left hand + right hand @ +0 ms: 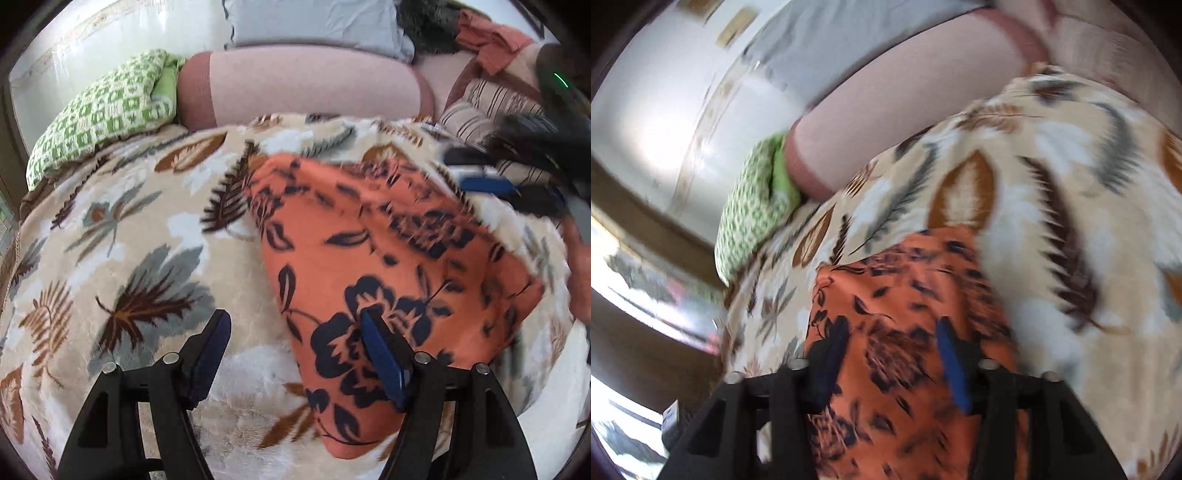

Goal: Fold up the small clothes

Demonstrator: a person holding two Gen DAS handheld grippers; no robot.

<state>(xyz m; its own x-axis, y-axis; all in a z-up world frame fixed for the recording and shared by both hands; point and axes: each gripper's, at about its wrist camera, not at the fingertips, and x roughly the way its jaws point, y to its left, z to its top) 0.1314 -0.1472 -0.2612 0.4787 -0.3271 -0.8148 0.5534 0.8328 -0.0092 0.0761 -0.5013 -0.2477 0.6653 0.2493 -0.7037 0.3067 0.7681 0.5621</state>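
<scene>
Left wrist view – left tongs (pixel 295 325) agape, empty, right tongs (pixel 892 334) likewise, orange floral garment (pixel 388 258) – no legible writing

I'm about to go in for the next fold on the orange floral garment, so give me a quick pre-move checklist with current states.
1. Left gripper open: ok, jaws spread wide.
2. Right gripper open: ok, nothing pinched.
3. Orange garment with dark floral print lying flat on the beige leaf-patterned plush blanket: ok, looks already folded.
4. Left gripper over an edge: ok, one finger over cloth, the other over blanket.
5. Right gripper's height above cloth: cannot tell, image blurred.
6. Green patterned cushion apart from garment: ok.
</scene>
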